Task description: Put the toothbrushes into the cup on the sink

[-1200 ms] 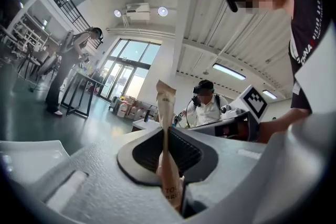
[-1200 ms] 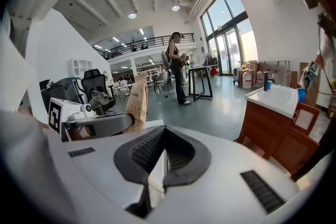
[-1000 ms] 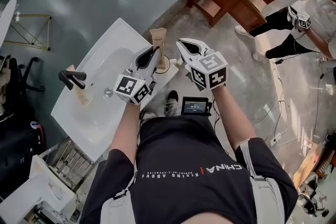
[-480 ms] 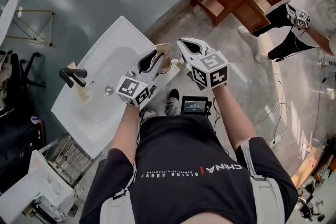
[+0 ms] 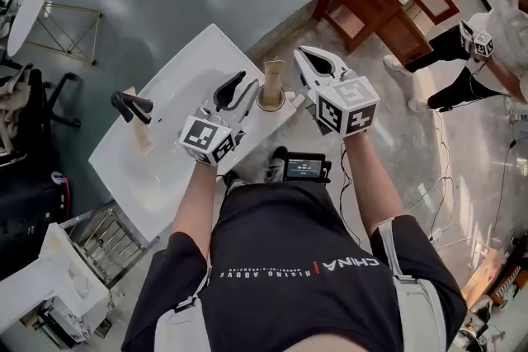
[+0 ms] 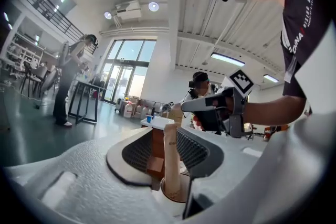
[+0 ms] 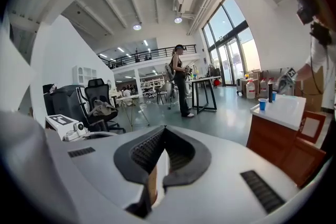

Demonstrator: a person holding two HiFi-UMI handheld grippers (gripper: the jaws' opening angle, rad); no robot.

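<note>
A tan toothbrush box stands upright in the brown cup at the near right corner of the white sink. My left gripper sits just left of the cup. Its jaws have just been opening and now stand open. In the left gripper view the box rises from the cup between the jaws of that gripper, with gaps on both sides. My right gripper hovers right of the cup, its tips together. In the right gripper view this gripper shows nothing at its tips.
A black faucet stands at the sink's far side. A wooden cabinet with another basin is at the upper right, where another person works. Grey floor lies beyond the sink. A small screen hangs at my waist.
The left gripper held the box above the cup, lowered it in, then let go and drew back slightly. The right gripper rose a little.
</note>
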